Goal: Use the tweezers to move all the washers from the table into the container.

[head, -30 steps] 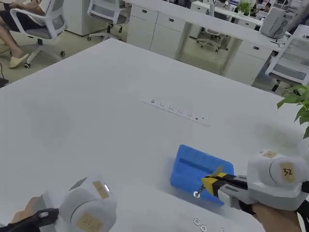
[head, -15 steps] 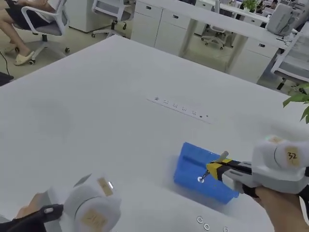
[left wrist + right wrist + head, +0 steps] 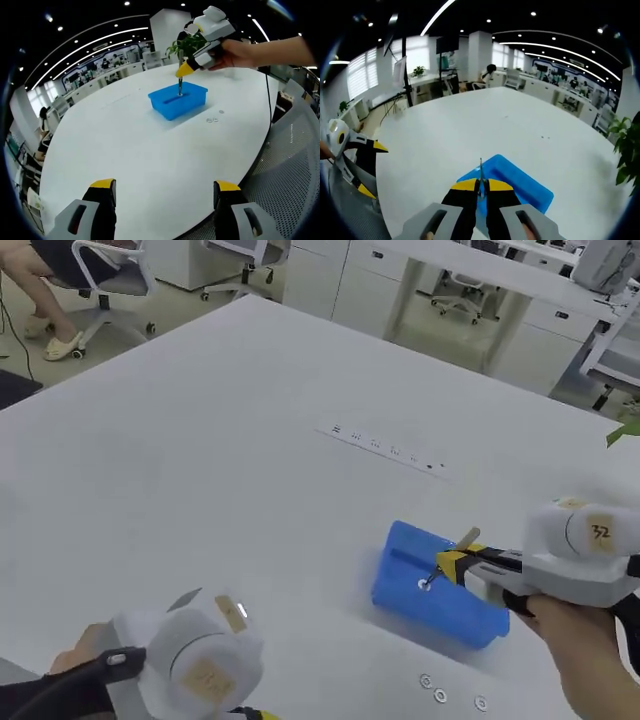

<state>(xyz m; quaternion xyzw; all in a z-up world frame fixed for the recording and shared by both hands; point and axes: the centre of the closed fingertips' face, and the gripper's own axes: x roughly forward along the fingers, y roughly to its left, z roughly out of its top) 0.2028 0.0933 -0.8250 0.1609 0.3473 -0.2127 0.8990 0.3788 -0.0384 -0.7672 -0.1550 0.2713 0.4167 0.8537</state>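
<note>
A blue container (image 3: 455,605) stands near the table's front right. My right gripper (image 3: 449,564) is shut on thin tweezers (image 3: 434,575); their tip holds a small washer (image 3: 425,584) over the container's left part. In the right gripper view the tweezers (image 3: 480,175) stick out between the closed yellow jaws above the container (image 3: 522,189). Three washers (image 3: 441,695) lie on the table in front of the container. My left gripper (image 3: 162,197) hangs open and empty near the table's front left edge, far from the container (image 3: 177,100).
A flush row of sockets (image 3: 385,448) sits in the white table (image 3: 200,470) behind the container. Beyond the far edge are office chairs (image 3: 110,270) and desks. A potted plant (image 3: 626,150) stands at the right.
My right gripper has carried the tweezers and washer from the container's front edge to above its inside. The left gripper has stayed low at the front left. The head camera has shifted.
</note>
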